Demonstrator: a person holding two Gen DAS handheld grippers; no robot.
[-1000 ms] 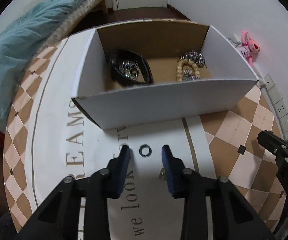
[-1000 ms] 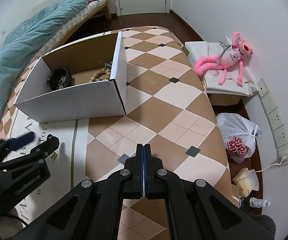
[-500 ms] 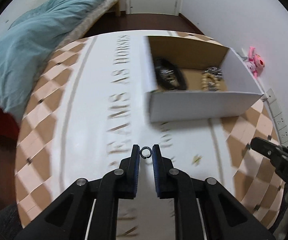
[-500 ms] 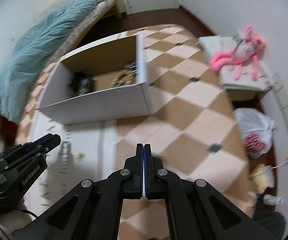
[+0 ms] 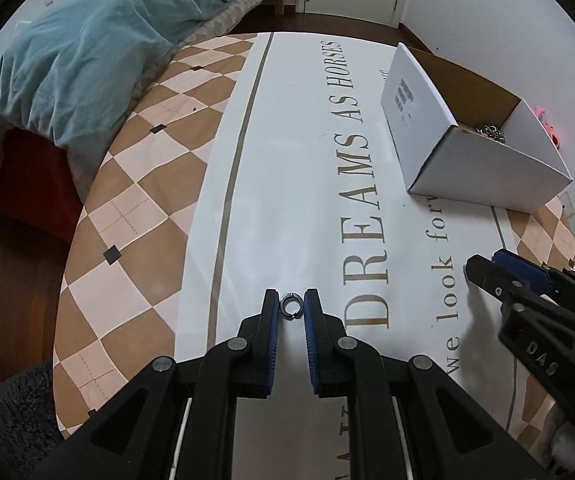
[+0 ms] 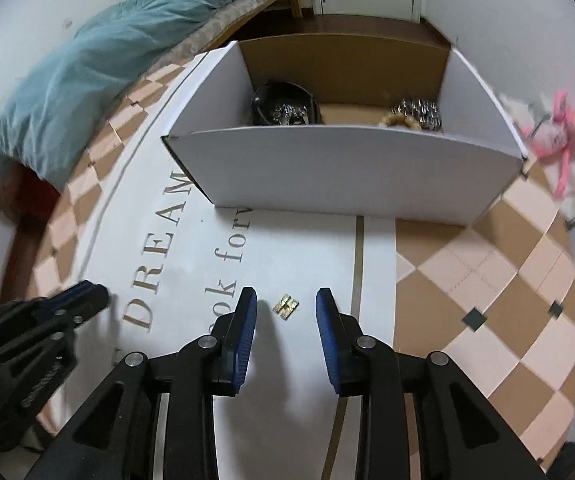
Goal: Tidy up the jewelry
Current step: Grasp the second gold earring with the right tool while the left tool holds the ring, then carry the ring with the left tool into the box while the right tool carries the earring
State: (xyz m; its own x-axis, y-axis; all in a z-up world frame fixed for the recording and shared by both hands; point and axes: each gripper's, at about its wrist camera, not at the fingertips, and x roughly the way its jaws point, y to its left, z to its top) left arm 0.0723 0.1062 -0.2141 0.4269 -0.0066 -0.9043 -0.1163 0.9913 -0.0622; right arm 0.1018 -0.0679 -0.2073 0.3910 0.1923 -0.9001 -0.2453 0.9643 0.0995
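My left gripper [image 5: 291,307] is shut on a small dark metal ring [image 5: 291,306], held between the fingertips above the white lettered tablecloth. My right gripper [image 6: 286,307] is open, its fingers on either side of a small gold piece [image 6: 286,306] that lies on the cloth. The white cardboard box [image 6: 351,168] stands beyond it and holds a black bracelet [image 6: 283,106], a beaded bracelet [image 6: 399,120] and a silver chain piece [image 6: 419,110]. In the left wrist view the box [image 5: 459,148] is at the far right and the right gripper [image 5: 483,268] is at the right edge.
A bed with a teal blanket [image 5: 87,40] runs along the table's far left side. A pink plush toy [image 6: 559,128] lies to the right of the box. The left gripper [image 6: 83,296] shows at the lower left of the right wrist view.
My left gripper closed on the ring and swung left, away from the box. My right gripper opened and moved over to the gold piece on the white cloth.
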